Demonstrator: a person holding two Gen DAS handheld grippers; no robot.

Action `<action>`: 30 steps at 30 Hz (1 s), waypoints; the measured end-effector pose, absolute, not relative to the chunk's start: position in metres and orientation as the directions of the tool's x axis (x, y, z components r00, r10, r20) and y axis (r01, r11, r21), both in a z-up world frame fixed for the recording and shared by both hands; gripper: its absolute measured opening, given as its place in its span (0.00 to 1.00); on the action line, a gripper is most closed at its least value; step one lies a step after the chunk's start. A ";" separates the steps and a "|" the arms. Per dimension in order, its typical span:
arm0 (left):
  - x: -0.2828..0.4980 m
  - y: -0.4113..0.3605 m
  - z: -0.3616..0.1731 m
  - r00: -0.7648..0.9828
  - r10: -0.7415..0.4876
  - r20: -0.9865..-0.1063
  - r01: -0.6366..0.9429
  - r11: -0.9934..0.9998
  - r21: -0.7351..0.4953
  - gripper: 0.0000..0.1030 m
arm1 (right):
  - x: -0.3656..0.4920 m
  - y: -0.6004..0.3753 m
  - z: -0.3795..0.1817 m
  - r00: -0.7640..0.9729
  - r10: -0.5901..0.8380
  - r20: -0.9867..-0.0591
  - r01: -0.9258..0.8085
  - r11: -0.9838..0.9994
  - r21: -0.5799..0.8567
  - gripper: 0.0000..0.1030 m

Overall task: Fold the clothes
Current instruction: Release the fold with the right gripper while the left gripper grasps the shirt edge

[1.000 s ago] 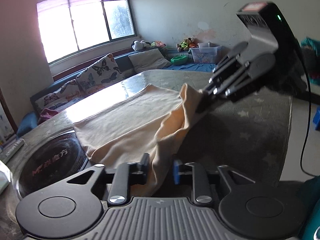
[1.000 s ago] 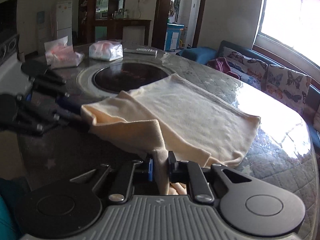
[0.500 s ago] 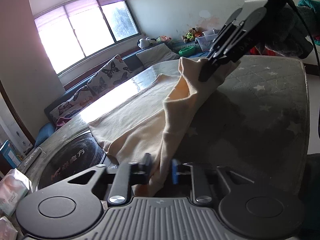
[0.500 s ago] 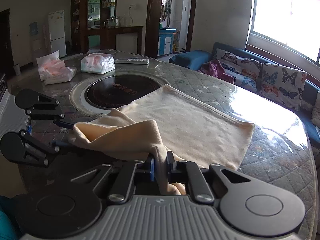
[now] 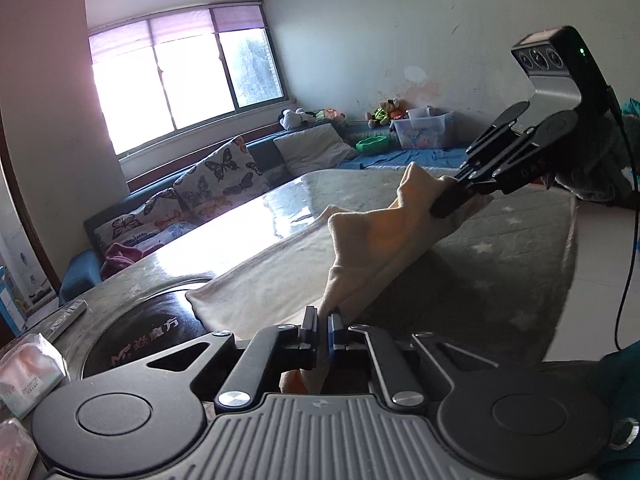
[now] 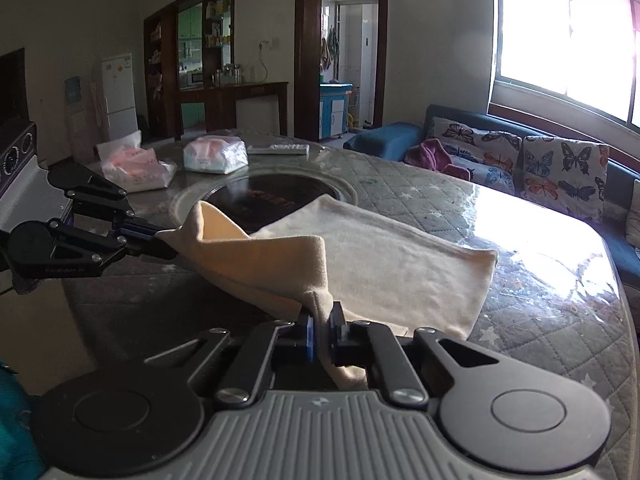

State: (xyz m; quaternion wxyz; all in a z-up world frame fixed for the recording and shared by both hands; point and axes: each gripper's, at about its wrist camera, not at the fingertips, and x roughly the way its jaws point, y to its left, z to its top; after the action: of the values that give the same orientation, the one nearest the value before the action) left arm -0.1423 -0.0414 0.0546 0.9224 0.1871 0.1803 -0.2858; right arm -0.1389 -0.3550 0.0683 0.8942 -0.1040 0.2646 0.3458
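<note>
A cream-coloured cloth lies across the round quilted table, its near edge lifted off the surface. My left gripper is shut on one near corner of that edge; in the right wrist view the left gripper pinches the cloth at the left. My right gripper is shut on the other near corner, and it appears as the right gripper at the upper right of the left wrist view. Between the two grips the raised edge hangs in a loose fold.
A dark round hotplate is set in the table's middle, partly under the cloth. Tissue packs and a remote lie beyond it. A sofa with butterfly cushions runs under the window.
The left jaws have closed onto the cloth corner. Both grippers have risen and carried the near edge up off the table.
</note>
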 end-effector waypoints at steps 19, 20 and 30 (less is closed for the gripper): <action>-0.201 -0.029 0.044 0.710 -0.473 -0.521 0.637 0.747 0.191 0.08 | -0.217 -0.366 0.066 0.559 0.520 -0.646 -0.696 0.717 -0.025 0.07; -0.204 -0.031 0.039 0.705 -0.472 -0.529 0.646 0.735 0.206 0.08 | -0.219 -0.365 0.062 0.556 0.505 -0.660 -0.692 0.722 -0.030 0.08; -0.230 -0.062 -0.003 0.680 -0.474 -0.559 0.722 0.564 0.401 0.40 | -0.225 -0.367 0.047 0.550 0.495 -0.673 -0.689 0.724 -0.031 0.17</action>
State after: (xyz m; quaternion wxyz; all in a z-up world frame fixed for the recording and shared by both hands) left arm -0.2302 -0.0622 -0.0031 0.8616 0.3128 0.1985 -0.3470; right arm -0.2252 -0.3675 0.0473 0.8678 -0.1474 0.3300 0.3411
